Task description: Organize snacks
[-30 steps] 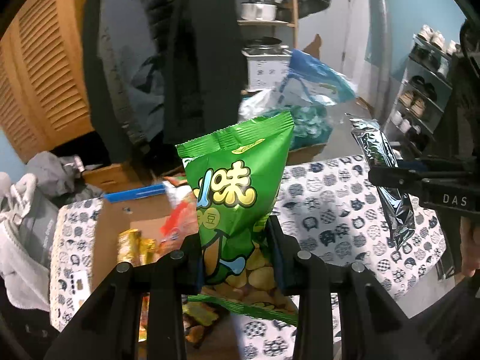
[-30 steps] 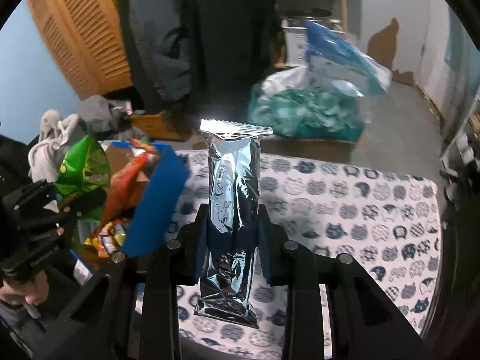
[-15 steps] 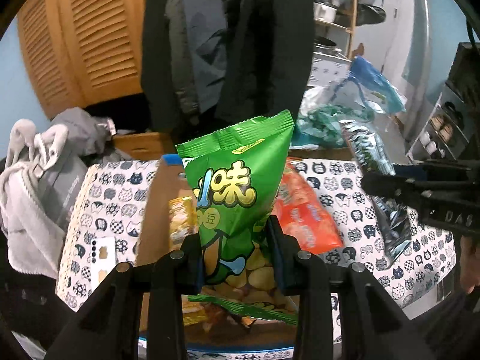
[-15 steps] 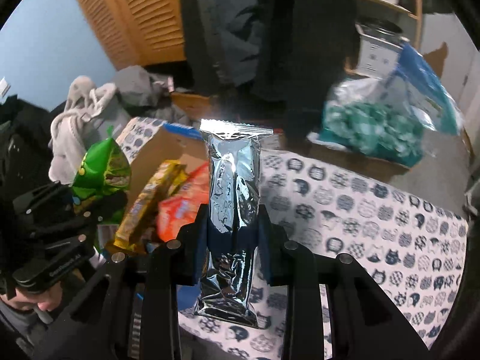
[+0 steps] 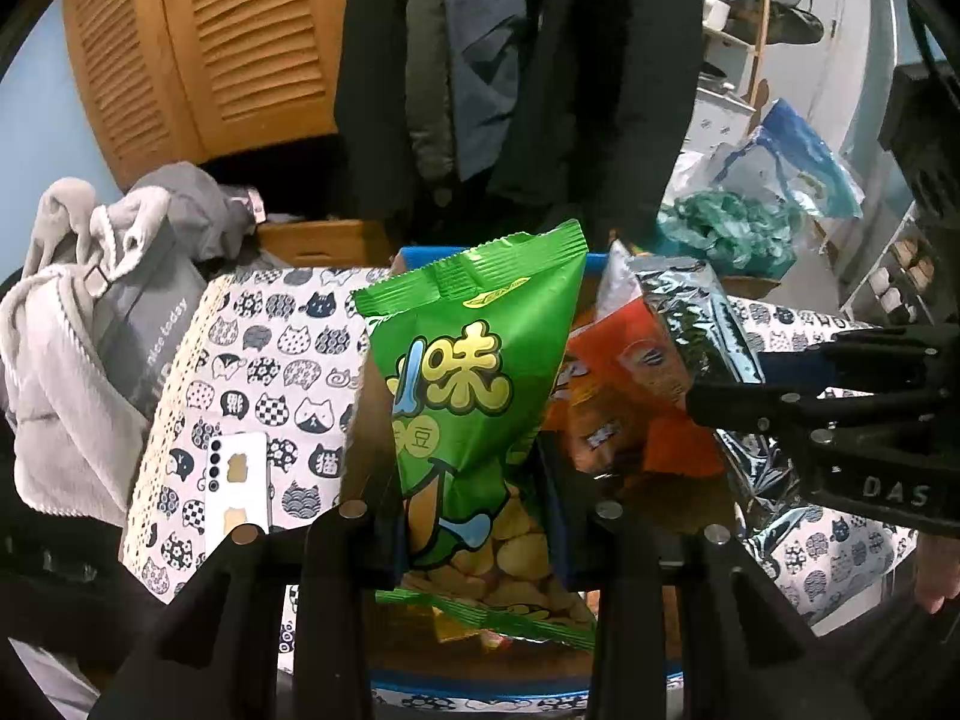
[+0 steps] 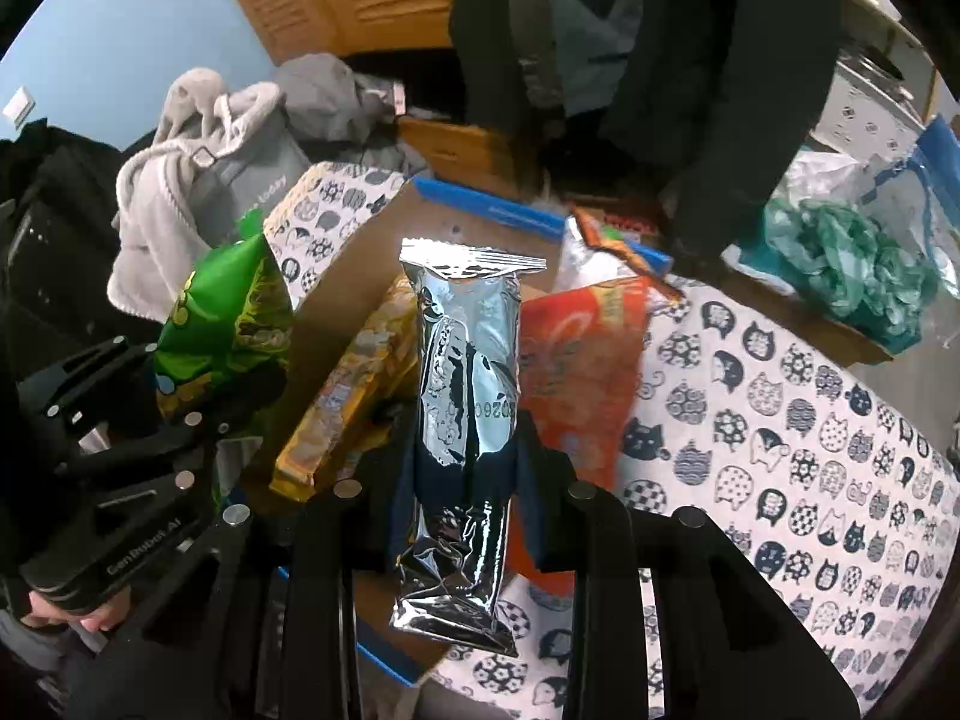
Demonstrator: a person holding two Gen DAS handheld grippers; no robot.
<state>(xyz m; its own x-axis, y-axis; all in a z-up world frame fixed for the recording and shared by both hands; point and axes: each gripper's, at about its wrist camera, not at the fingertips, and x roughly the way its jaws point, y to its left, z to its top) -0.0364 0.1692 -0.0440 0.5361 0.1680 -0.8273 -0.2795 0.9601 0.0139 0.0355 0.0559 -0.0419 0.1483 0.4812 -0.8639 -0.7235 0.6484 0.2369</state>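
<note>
Left gripper (image 5: pixel 474 516) is pinching green bag (image 5: pixel 474 384) at frame centre; right gripper (image 6: pixel 462 480) is pinching silver pack (image 6: pixel 465 396) above box (image 6: pixel 444 228).

A green snack bag (image 5: pixel 474 420) is gripped upright by the left gripper (image 5: pixel 474 516) above a cardboard box (image 5: pixel 528 654); right of the bag, a silver packet (image 5: pixel 702 330) is clamped by the right gripper (image 5: pixel 744 396).
</note>
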